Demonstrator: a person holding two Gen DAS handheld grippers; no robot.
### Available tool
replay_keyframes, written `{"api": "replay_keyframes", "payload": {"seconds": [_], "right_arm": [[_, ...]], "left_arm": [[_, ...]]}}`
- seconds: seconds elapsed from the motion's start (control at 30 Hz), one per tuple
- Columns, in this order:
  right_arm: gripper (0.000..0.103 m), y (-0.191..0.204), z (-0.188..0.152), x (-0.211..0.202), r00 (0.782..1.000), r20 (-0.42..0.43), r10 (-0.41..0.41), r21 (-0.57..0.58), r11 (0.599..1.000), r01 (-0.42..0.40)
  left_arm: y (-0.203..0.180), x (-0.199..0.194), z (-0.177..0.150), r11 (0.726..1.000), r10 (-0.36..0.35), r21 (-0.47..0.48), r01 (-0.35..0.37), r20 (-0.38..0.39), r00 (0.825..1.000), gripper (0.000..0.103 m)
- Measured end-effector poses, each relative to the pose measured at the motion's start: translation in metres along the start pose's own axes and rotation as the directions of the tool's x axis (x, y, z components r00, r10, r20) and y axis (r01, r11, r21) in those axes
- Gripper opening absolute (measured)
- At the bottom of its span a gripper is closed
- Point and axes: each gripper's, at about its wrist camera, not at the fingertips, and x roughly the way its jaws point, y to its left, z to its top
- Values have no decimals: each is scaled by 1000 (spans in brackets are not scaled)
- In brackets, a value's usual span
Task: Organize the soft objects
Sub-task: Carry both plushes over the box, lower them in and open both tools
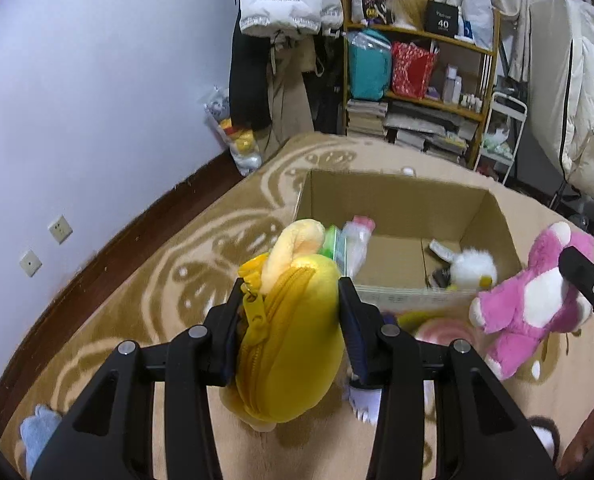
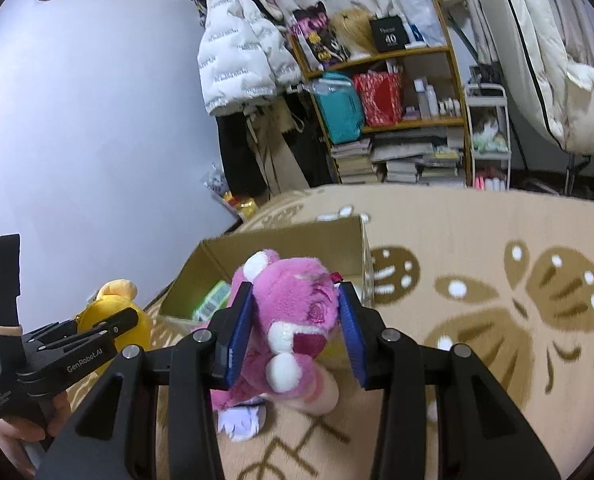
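While two claws grip, one yellow pouch, one pink bear

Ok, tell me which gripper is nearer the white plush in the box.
Right, by a small margin, I'd judge. The right gripper holds the pink bear beside the white plush; the left gripper, holding the yellow pouch, sits toward the box's opposite end.

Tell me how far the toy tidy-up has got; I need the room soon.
Partly done: the cardboard box already holds a white plush. In hand: the left gripper clamps a yellow zip plush, and the right gripper a pink bear. Left: a blue plush on the rug.
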Motion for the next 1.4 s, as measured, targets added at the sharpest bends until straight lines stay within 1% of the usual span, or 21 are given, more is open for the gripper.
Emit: {"api": "replay_keyframes", "payload": {"seconds": [0.13, 0.23, 0.33, 0.43, 0.53, 0.77, 0.9, 1.03, 1.13, 1.2, 1.27, 1.3, 1.33, 1.4], "right_arm": [[44, -1, 11, 7, 1000, 23, 1, -7, 1000, -1], [44, -3, 17, 14, 999, 34, 3, -18, 1000, -2], [45, -3, 20, 22, 999, 44, -15, -35, 999, 16], [45, -5, 24, 34, 999, 38, -12, -17, 1000, 13], [45, -6, 28, 43, 999, 40, -15, -17, 1000, 16], [45, -8, 29, 50, 999, 31, -14, -20, 1000, 15], [45, -11, 30, 61, 999, 21, -32, -36, 999, 33], [46, -17, 29, 68, 999, 3, -34, -20, 999, 34], [46, -20, 29, 72, 999, -9, -34, -15, 999, 34], [47, -22, 29, 76, 999, -19, -27, -9, 1000, 27], [48, -23, 27, 79, 999, -40, -16, -7, 1000, 16], [50, -23, 26, 80, 999, -47, -13, -9, 1000, 13], [50, -23, 25, 80, 999, -48, -12, -10, 1000, 12], [50, -23, 24, 80, 999, -48, -12, -8, 1000, 12]], "left_arm": [[-5, 3, 15, 998, 18, 55, -20, 48, 999, 42], [-5, 7, 24, 998, 25, 63, -29, 66, 997, 42], [-8, 13, 33, 997, 36, 65, -41, 76, 996, 42], [-13, 18, 40, 996, 39, 73, -46, 92, 995, 42], [-21, 25, 45, 995, 32, 94, -41, 100, 995, 42], [-35, 38, 55, 993, -12, 114, -3, 127, 992, 43], [-36, 44, 58, 994, -75, 86, 65, 122, 990, 43], [-42, 49, 56, 992, -73, 110, 60, 119, 990, 44], [-45, 54, 54, 992, -82, 105, 71, 106, 991, 45], [-46, 59, 53, 992, -91, 97, 82, 97, 991, 50], [-47, 61, 51, 991, -104, 91, 96, 94, 990, 51], [-47, 62, 50, 991, -104, 89, 96, 90, 990, 52], [-48, 63, 49, 991, -103, 91, 95, 88, 991, 55], [-48, 64, 47, 991, -97, 99, 88, 82, 992, 58]]}}
